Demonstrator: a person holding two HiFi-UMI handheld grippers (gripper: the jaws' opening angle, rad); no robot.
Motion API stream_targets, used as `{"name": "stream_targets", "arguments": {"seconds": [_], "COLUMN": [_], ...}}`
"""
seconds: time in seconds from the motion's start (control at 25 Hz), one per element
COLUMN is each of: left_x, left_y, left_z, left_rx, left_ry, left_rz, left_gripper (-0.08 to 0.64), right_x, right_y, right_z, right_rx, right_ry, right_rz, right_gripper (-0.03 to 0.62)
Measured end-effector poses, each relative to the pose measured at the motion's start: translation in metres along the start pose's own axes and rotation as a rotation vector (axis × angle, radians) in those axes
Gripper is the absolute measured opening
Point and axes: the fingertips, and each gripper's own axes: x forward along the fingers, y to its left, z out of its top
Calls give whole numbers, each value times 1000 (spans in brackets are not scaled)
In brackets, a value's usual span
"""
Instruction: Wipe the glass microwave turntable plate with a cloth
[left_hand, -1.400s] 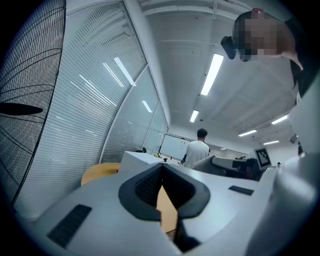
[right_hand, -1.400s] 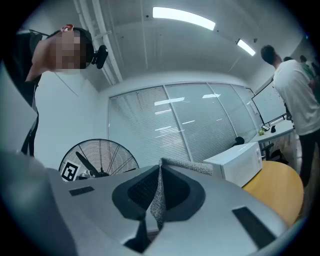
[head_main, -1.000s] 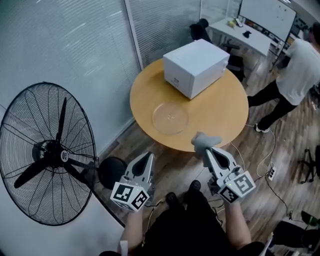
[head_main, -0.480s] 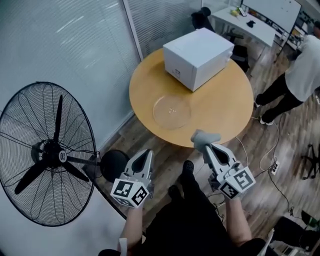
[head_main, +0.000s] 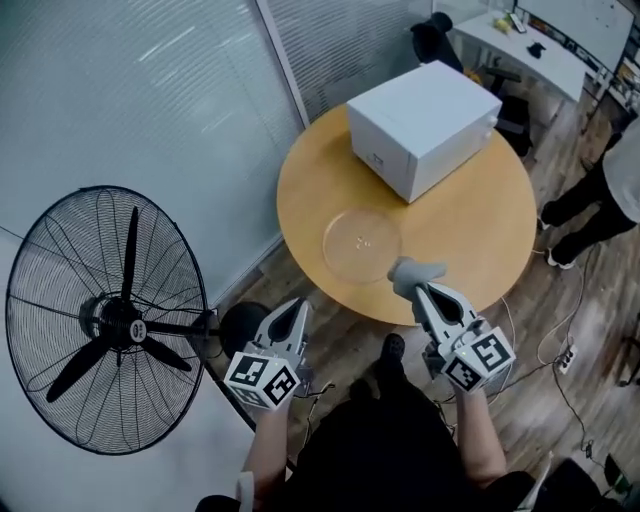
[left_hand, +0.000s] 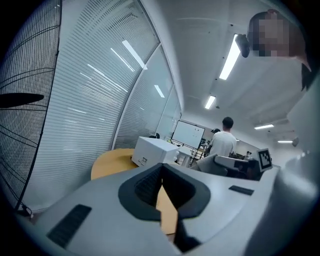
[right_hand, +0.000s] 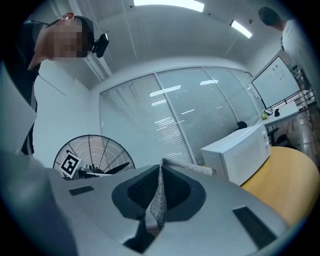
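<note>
Cloth (head_main: 415, 270) is hanging clamped in our right gripper (head_main: 416, 290), just short of the glass plate (head_main: 362, 244) lying ahead-left on the table (head_main: 475, 245); our left gripper (head_main: 297, 307), clenched empty, is sitting farther off.

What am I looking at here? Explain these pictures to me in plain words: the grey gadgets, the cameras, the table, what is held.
No robot here: a person holds a two-jaw gripper in each hand. The wide picture comes from a camera on the person's head, looking steeply down. The other two come from cameras riding on each gripper, looking along its jaws. The left gripper is shut and empty. The right gripper is shut on a grey cloth. Ahead stands a round wooden table bearing a white microwave and, nearer, a clear glass turntable plate. Neither gripper touches the plate. A large floor fan stands at the left.
</note>
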Motion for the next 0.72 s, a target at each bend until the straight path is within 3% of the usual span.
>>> {"name": "stream_targets", "arguments": {"seconds": [0.32, 0.72], "left_x": [50, 73], "left_y": [8, 20], "left_z": [5, -18], "left_rx": [0, -58], "left_ry": [29, 110], "left_rz": [56, 120], "left_gripper": [-6, -6], "right_x": [34, 58], "right_y": [-38, -73], "right_z": [0, -16], "right_rx": [35, 97], "right_ry": [37, 105], "right_rz": [91, 130], "right_gripper": [20, 21]}}
